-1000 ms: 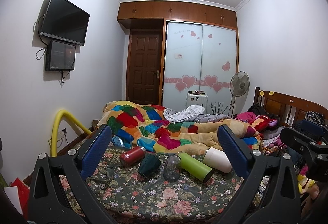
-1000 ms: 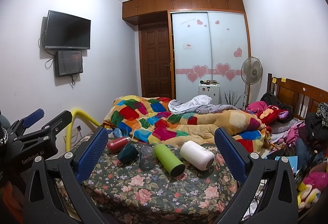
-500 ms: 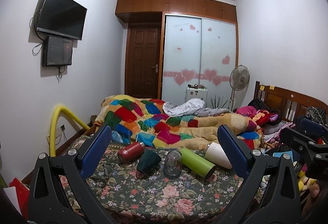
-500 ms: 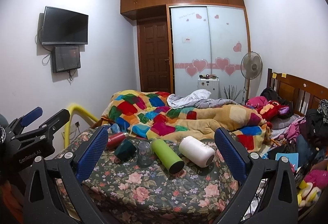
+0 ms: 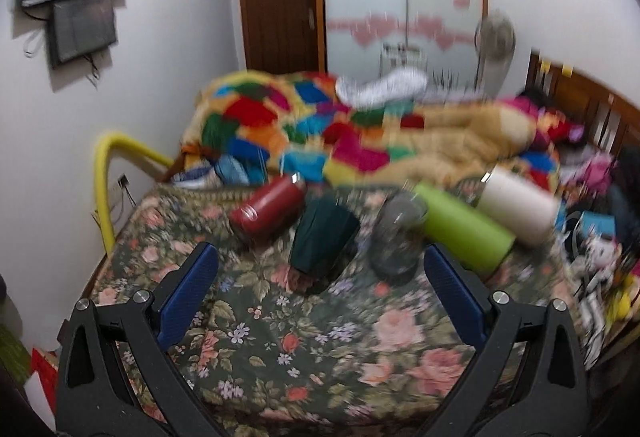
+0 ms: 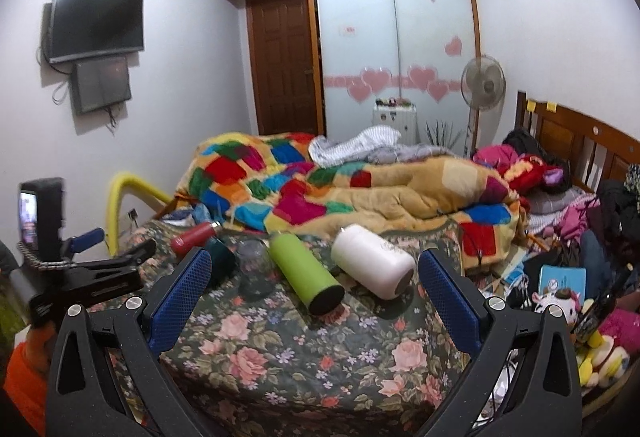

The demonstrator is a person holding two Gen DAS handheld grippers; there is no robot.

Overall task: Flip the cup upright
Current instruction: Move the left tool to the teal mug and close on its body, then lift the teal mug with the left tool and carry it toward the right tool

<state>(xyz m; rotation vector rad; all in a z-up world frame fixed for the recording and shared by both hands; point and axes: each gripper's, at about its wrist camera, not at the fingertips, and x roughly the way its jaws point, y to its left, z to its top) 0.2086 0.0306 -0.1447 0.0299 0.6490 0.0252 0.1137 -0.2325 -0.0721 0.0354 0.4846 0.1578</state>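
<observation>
Several cups lie on their sides in a row on the floral bedspread [image 5: 312, 341]: a red bottle [image 5: 266, 207], a dark green cup [image 5: 322, 237], a clear glass [image 5: 396, 237], a lime green tumbler [image 5: 464, 229] and a white tumbler [image 5: 516, 203]. My left gripper [image 5: 318, 289] is open and empty, just short of the dark green cup and the glass. My right gripper [image 6: 314, 287] is open and empty, in front of the lime tumbler [image 6: 306, 271] and the white tumbler [image 6: 372, 261]. The left gripper also shows at the left of the right wrist view [image 6: 92, 261].
A patchwork quilt [image 6: 320, 185] is piled behind the cups. A yellow rail [image 6: 116, 201] stands at the bed's left side. Clothes and toys [image 6: 580, 277] crowd the right edge by the wooden headboard [image 6: 580, 141]. A wall TV [image 6: 96, 23] hangs left.
Both grippers have moved forward and tilted down toward the cups, which now look larger and nearer. The left wrist view is blurred by motion. The cups have not moved.
</observation>
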